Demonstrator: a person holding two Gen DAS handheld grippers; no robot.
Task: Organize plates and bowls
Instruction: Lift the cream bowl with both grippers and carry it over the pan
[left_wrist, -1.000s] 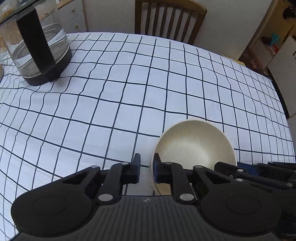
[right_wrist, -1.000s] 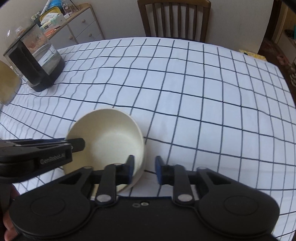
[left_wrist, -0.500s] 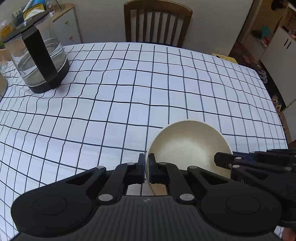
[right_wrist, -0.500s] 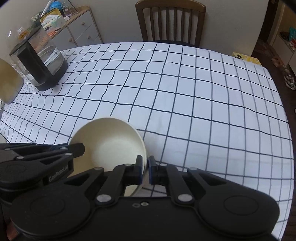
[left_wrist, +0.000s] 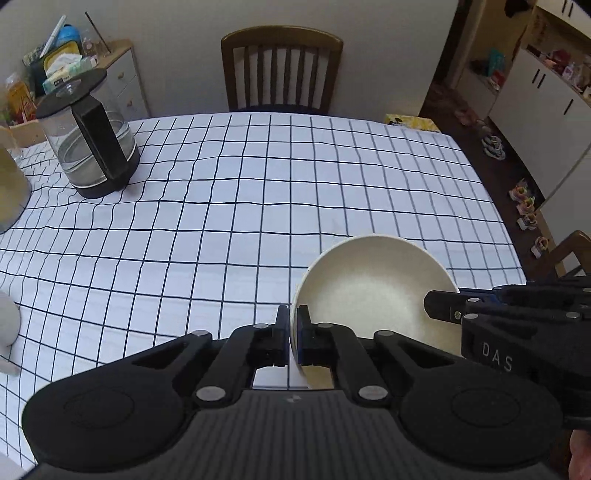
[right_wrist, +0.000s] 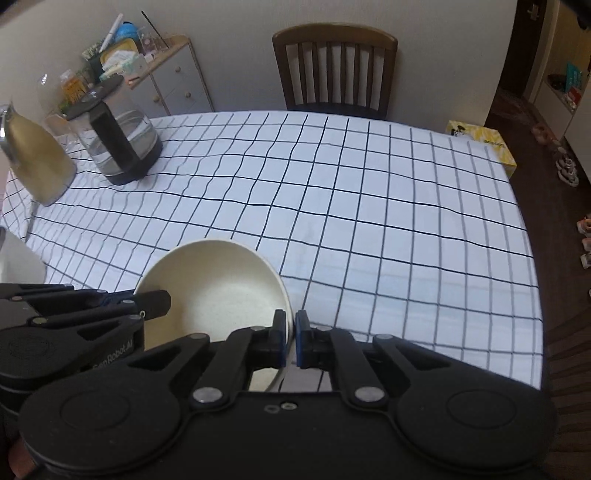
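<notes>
A cream bowl (left_wrist: 376, 288) hangs tilted above the checked tablecloth (left_wrist: 221, 221), held by its rim from two sides. My left gripper (left_wrist: 293, 332) is shut on the bowl's left rim, which stands between its blue pads. My right gripper (right_wrist: 290, 336) is shut on the opposite rim of the same bowl (right_wrist: 218, 288). Each gripper shows in the other's view: the right gripper (left_wrist: 443, 312) comes in from the right, the left gripper (right_wrist: 155, 299) from the left. The bowl is empty inside.
A glass kettle (left_wrist: 92, 155) with a black handle stands at the table's far left. A beige rounded object (right_wrist: 40, 162) and a white one (right_wrist: 18, 258) sit at the left edge. A wooden chair (right_wrist: 334, 70) stands behind the table; the right edge drops to dark floor.
Both grippers closed from slightly open onto the bowl's rim and rose with it. The bowl has left the cloth, and more of the table and room shows.
</notes>
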